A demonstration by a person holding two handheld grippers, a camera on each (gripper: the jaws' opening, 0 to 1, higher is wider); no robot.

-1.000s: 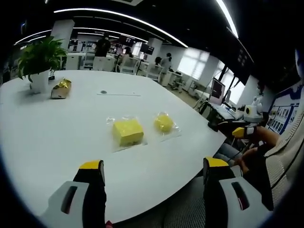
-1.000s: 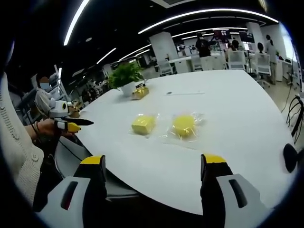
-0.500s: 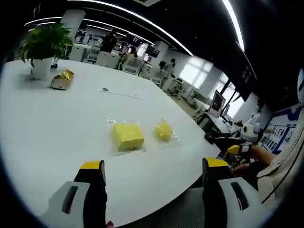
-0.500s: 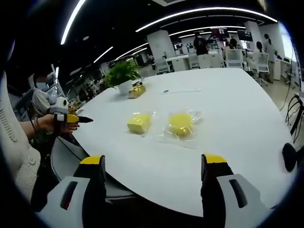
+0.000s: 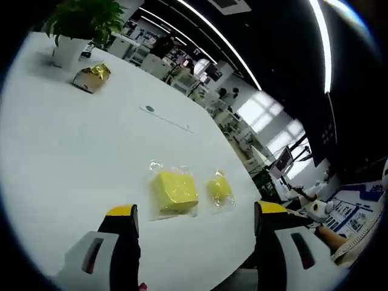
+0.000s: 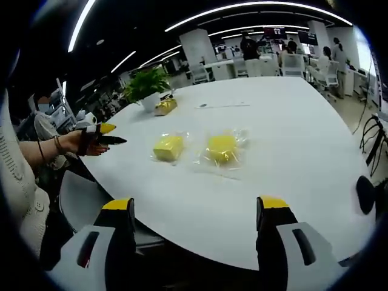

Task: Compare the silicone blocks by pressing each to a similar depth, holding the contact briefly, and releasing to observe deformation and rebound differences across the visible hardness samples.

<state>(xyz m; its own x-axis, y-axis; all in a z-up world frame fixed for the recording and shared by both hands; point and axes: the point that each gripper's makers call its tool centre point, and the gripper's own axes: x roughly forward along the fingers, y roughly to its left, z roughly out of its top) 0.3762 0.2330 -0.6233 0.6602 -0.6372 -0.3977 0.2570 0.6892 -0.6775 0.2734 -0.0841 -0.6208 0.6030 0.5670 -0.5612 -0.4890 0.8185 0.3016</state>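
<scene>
Two yellow silicone blocks lie in clear wrappers on the white table [image 5: 73,157]. In the left gripper view the square block [image 5: 174,191] is just beyond my open left gripper [image 5: 196,212], and the round block [image 5: 220,188] lies to its right. In the right gripper view the square block [image 6: 168,147] is on the left and the round block [image 6: 222,147] on the right, both well ahead of my open right gripper [image 6: 195,206]. A hand holds the left gripper [image 6: 104,134] at the table's left edge. Neither gripper touches a block.
A potted plant [image 5: 82,24] and a gold packet [image 5: 92,77] stand at the far side of the table, with a small dark disc [image 5: 149,109] nearer. A chair [image 6: 82,194] sits by the near left table edge [image 6: 182,242]. Desks and people fill the room behind.
The left gripper has come up and forward over the table edge, so the blocks sit closer in its view. The right gripper has barely moved. The blocks lie as before.
</scene>
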